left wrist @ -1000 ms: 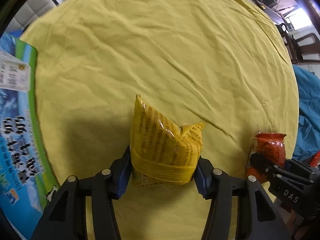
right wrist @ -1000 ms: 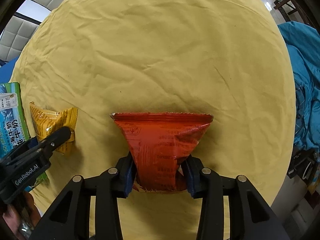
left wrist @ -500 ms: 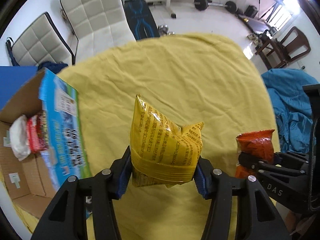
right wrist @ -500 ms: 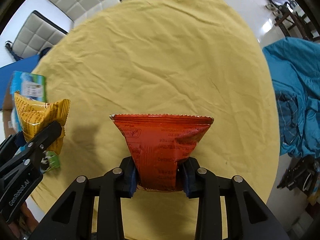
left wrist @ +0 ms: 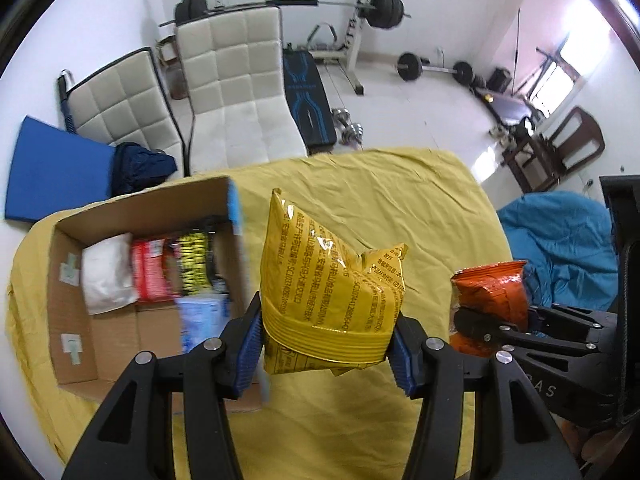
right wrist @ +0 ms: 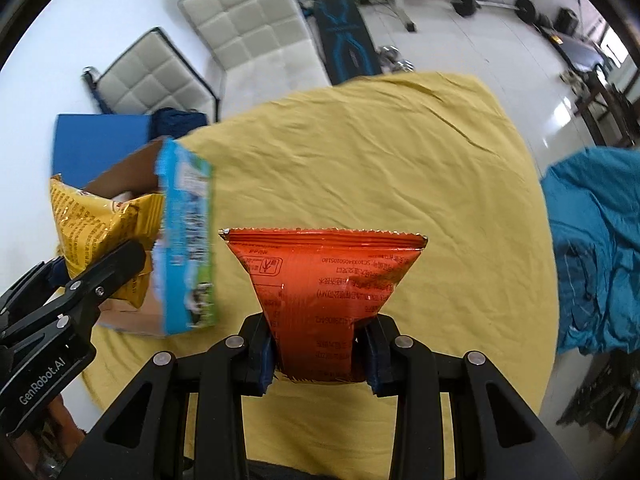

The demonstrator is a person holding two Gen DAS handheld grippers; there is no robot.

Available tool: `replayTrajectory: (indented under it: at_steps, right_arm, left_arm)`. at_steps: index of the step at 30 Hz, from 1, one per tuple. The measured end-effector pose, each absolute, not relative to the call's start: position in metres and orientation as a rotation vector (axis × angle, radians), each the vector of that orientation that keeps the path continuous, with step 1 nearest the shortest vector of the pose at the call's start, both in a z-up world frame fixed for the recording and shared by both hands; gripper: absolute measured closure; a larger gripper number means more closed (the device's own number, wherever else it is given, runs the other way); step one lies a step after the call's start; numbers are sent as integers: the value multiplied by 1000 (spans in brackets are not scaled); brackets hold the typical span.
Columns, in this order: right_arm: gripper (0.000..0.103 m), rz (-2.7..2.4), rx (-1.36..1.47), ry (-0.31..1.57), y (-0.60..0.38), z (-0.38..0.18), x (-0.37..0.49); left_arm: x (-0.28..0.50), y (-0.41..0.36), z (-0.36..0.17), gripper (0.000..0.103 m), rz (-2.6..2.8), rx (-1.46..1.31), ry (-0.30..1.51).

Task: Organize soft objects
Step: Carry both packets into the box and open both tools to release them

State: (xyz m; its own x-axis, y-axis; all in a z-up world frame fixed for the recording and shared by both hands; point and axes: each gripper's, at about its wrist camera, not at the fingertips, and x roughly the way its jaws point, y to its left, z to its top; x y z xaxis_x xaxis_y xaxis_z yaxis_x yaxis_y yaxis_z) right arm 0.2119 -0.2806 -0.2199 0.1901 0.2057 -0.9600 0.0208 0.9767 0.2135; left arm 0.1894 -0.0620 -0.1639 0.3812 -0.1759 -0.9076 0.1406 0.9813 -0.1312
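Left wrist view: left gripper (left wrist: 326, 344) jaws pinch the yellow packet (left wrist: 332, 296) beside the box (left wrist: 72, 312); right gripper (right wrist: 320, 354) clamps the red packet (right wrist: 320, 292). Slick foil may slip, missing the box.

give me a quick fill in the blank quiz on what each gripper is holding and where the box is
1. The left gripper is shut on a ____ snack bag.
2. The right gripper is shut on a snack bag coloured ____.
3. The cardboard box has its top ____.
4. The table is covered by a ____ cloth.

Missing words: yellow; red; open; yellow
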Motion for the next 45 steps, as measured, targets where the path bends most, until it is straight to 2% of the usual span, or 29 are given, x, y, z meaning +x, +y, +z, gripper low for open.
replayTrajectory:
  at_steps: [6, 11, 22, 32, 45]
  right_arm:
    - [67, 220, 162, 1345, -208, -195, 213]
    - [67, 308, 143, 1357, -144, -195, 212]
    - [67, 429, 106, 1462, -5, -273, 230]
    - [67, 422, 100, 1578, 48, -360, 245]
    - [65, 391, 74, 1655, 67, -408, 253]
  left_arm:
    - [181, 8, -148, 52, -145, -78, 1132]
    - [175, 79, -156, 52, -67, -143, 1146]
    - [189, 198, -234, 52, 15, -286, 1331]
    - [222, 225, -322, 51, -62, -354, 1541]
    - [224, 228, -372, 50, -70, -395, 1641]
